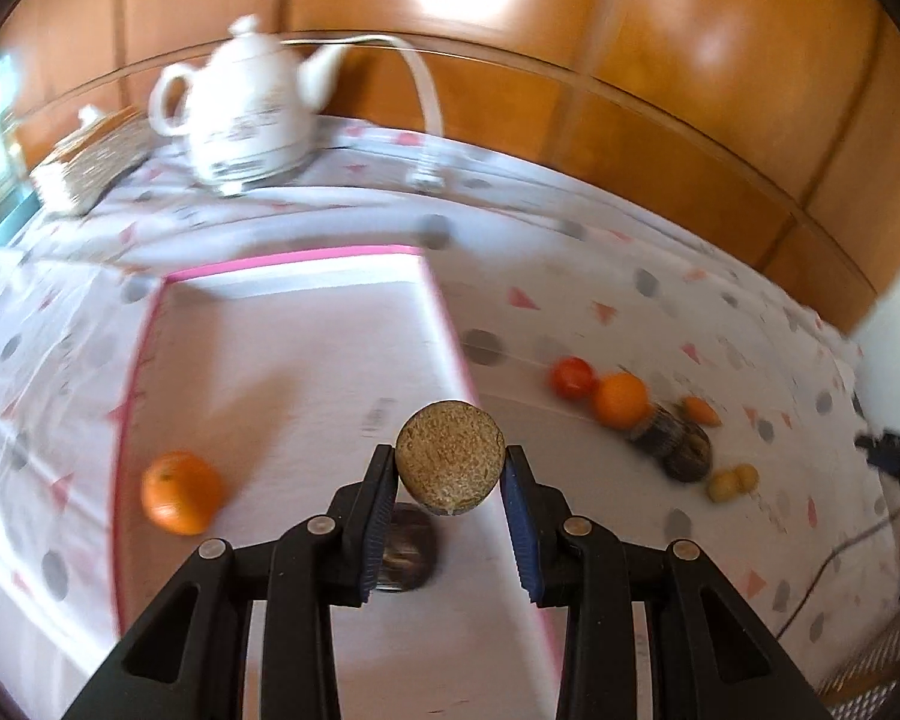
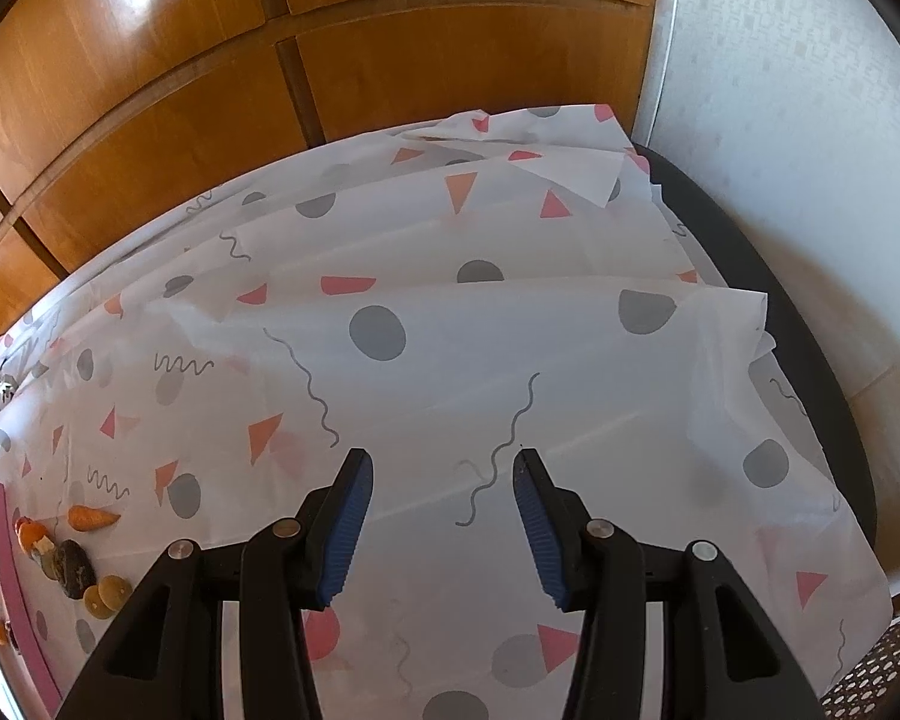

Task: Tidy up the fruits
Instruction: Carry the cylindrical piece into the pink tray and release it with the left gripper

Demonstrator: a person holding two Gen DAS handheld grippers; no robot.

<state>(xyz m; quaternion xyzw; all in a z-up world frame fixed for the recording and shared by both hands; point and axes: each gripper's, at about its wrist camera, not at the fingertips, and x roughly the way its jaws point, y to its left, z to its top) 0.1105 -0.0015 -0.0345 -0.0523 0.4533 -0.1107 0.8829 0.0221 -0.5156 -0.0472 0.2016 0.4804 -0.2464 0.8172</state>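
My left gripper (image 1: 450, 465) is shut on a round tan speckled fruit (image 1: 450, 444) and holds it above a white mat with a pink border (image 1: 282, 360). An orange (image 1: 180, 492) lies on the mat at the left, and a dark fruit (image 1: 405, 549) lies under the fingers. Right of the mat, on the tablecloth, lie a tomato (image 1: 572, 377), another orange (image 1: 620, 399), a carrot (image 1: 702, 411), dark fruits (image 1: 684, 450) and small yellow fruits (image 1: 732, 480). My right gripper (image 2: 443, 456) stands open over bare tablecloth, with the carrot (image 2: 93, 517) and dark fruit (image 2: 75, 564) far to its left.
A white teapot (image 1: 252, 108) and a woven box (image 1: 90, 162) stand at the back of the table, near a white cable (image 1: 426, 102). Wooden cabinet doors (image 2: 180, 90) rise behind the table. The patterned tablecloth (image 2: 510, 330) lies in folds and hangs over the table's right edge.
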